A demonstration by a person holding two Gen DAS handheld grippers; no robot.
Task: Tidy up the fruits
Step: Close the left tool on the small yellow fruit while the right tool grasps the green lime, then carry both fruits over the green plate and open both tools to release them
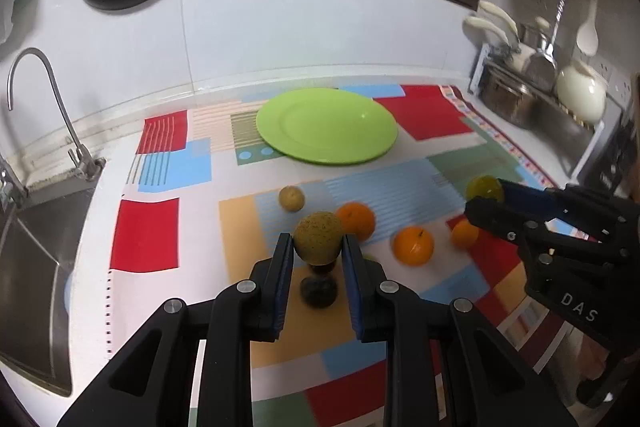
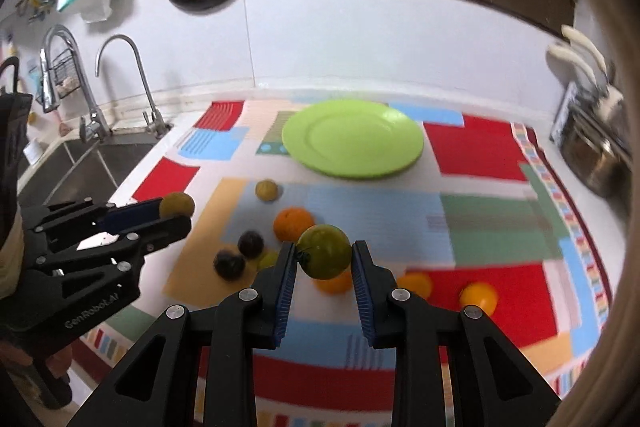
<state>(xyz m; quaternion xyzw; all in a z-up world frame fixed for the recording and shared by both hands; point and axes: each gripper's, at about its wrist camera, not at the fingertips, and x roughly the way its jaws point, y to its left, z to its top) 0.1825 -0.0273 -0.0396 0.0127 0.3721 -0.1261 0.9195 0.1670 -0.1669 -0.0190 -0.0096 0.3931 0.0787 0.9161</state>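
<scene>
Two fruits are already lifted, one in each pair of tongs, so the step in hand looks like the carry toward the plate.

From the left wrist view, the left tongs (image 1: 318, 247) sit at lower centre, clenched on a speckled yellow-green fruit (image 1: 318, 237), round and matte with a rough-looking skin. Beyond it, at upper centre, lies the green plate (image 1: 288, 143), smooth, glossy and with nothing on it. On the patchwork cloth (image 1: 146, 235) covering the tabletop rest a small tan fruit (image 1: 291, 198), three oranges (image 1: 360, 219) and, just below the blue pads, a dark fruit (image 1: 319, 291) (blurred, so its kind is unclear). At right of the frame the right tongs (image 1: 482, 197) hold a shiny green fruit (image 1: 482, 187).

From the right wrist view, the right tongs (image 2: 324, 259) at lower centre pinch a green tomato-like fruit (image 2: 325, 256), smooth and glossy, its dark stem end turned to the left pad. The green plate (image 2: 400, 147) lies at upper centre, well apart from it. At left of the frame the left tongs (image 2: 176, 213) grip their dull fruit (image 2: 177, 204). Two dark fruits (image 2: 251, 244) lie below an orange (image 2: 292, 223) at centre left.

My reading: the next move calls for bringing each fruit over the plate and lowering it before letting go, since round, slick fruit would likely roll on that shallow rim.
</scene>
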